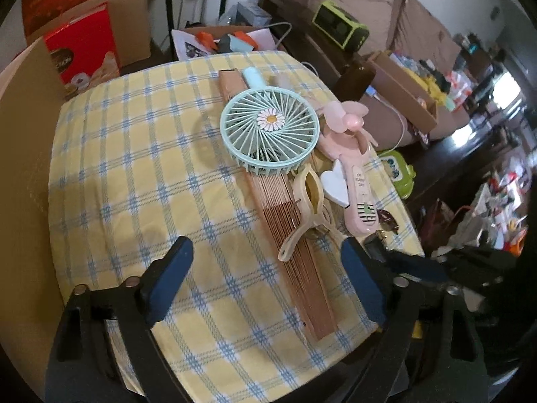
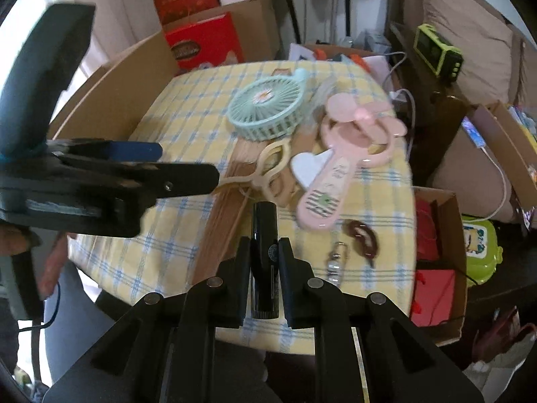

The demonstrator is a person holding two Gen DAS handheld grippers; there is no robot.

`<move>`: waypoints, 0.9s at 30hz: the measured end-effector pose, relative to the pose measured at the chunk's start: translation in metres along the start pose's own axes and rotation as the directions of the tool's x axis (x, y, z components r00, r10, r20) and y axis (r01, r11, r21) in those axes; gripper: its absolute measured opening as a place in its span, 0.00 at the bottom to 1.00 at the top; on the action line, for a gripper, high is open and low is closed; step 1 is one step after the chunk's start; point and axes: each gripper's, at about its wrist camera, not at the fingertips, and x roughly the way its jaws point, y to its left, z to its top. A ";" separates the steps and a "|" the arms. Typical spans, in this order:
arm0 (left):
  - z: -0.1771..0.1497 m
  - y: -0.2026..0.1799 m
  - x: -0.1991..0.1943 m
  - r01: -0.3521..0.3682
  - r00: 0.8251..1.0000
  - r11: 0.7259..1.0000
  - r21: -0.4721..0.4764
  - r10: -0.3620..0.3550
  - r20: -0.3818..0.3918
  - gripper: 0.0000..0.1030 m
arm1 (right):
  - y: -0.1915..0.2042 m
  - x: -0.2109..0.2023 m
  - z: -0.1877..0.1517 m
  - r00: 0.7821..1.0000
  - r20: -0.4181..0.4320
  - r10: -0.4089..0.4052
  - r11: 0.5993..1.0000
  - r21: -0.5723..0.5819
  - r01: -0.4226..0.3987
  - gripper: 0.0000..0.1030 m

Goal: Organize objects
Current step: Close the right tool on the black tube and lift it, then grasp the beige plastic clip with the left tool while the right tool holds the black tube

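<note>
Cluttered room, small table under a yellow-and-blue checked cloth [image 1: 134, 174], cardboard boxes and a sofa behind it. Right gripper [image 2: 265, 262] is clamped on a black cylinder [image 2: 264, 235], held upright between its 2 pads above the near table edge. Left gripper [image 1: 265, 262] has its jaws wide apart, nothing between the pads, hovering over the near end of a folded wooden fan [image 1: 295, 235] that runs lengthwise across the cloth. Lying on that fan: a cream claw clip [image 1: 307, 205]. Beside it, a white heart-shaped piece [image 1: 334, 181] touching a pink handheld fan [image 1: 349, 154]. Right of the black cylinder on the cloth: a small metal clasp [image 2: 335, 262] and a brown hair clip [image 2: 364, 235], close but apart. Further back, a mint round fan [image 1: 268, 127] with a daisy centre rests on the far half of the wooden fan. Beyond the table: red box [image 1: 84, 47], green clock [image 1: 339, 28].
</note>
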 end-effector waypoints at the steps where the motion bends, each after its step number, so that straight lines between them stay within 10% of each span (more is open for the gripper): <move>1: 0.000 -0.001 0.002 -0.004 1.000 1.000 0.005 0.004 -0.004 0.80 | -0.002 -0.002 0.001 1.000 0.002 -0.006 1.000 0.005 0.006 0.15; 11: -0.007 -0.012 0.022 -0.016 0.999 0.997 0.075 0.018 -0.036 0.58 | -0.017 -0.003 0.001 1.000 0.001 -0.017 0.999 0.048 0.017 0.15; 19: -0.011 -0.022 0.030 -0.003 0.998 0.993 0.119 0.010 -0.057 0.11 | -0.017 -0.006 0.002 1.000 0.010 -0.010 0.998 0.055 0.009 0.15; 27: -0.020 -0.023 0.006 0.019 1.000 0.992 0.126 -0.019 0.003 0.05 | -0.011 -0.014 0.009 0.999 0.035 -0.009 0.999 0.046 0.008 0.15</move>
